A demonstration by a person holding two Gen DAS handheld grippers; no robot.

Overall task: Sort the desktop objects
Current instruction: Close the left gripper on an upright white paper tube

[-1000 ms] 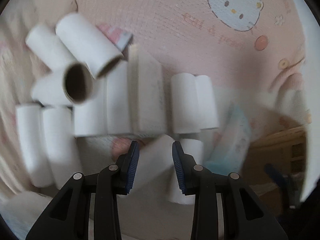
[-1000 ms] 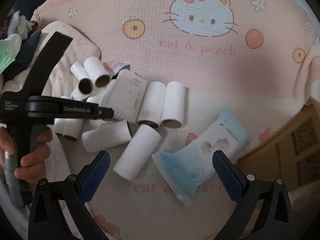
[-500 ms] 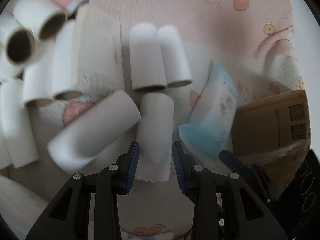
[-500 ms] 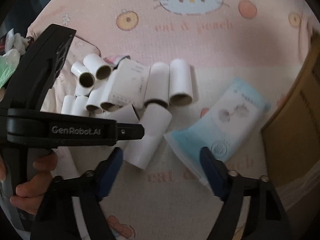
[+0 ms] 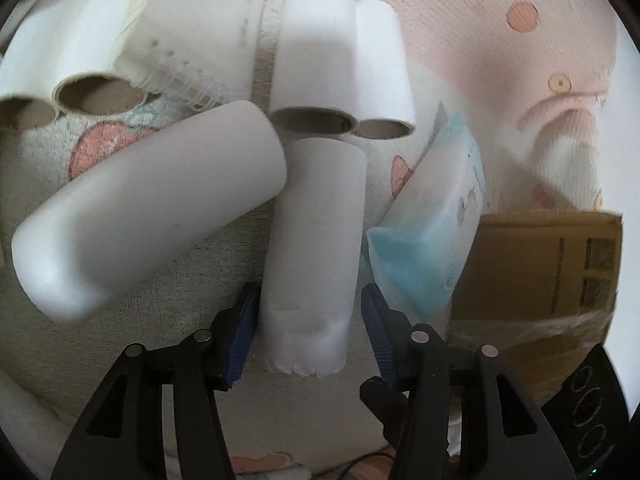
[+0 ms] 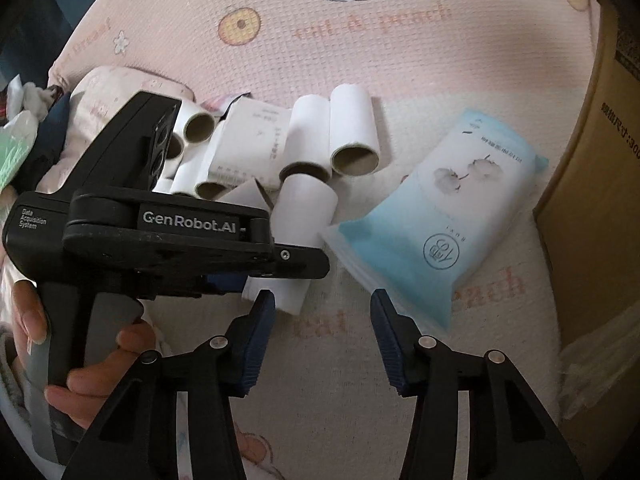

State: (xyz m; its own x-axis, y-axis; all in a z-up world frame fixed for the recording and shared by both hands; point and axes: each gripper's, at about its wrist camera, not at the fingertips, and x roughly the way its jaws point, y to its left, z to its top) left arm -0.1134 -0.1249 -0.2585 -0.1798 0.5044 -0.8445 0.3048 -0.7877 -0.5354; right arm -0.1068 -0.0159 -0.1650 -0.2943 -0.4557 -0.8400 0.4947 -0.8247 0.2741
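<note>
Nearest roll (image 5: 312,248): a white paper roll on a cardboard core, lying on the blanket (image 5: 460,48) lengthwise between the fingers of the left claw (image 5: 308,332), its torn near end toward the camera.
Left claw: jaws have just been opening; the left pad sits right at the roll's side, the right pad stands off with a gap, so the roll is between them but not pinched.
Neighbouring rolls: a larger roll (image 5: 148,208) lies slantwise just to the left, its far end touching the nearest roll; two more (image 5: 344,60) lie side by side beyond, open cores facing the camera.
Tissue pack (image 6: 452,224): pale blue and white soft pack, flat on the blanket just right of the nearest roll.
Right claw (image 6: 322,338): jaws have just been closing, partly apart, nothing between them; it hangs over bare blanket near the pack's lower corner.
Hand (image 6: 84,376): a person's fingers wrap the left claw's grip, seen from the right wrist.
Cardboard box (image 6: 600,184): at the right edge, beside the pack.
Blanket: pink, with a cartoon cat and peach print.
</note>
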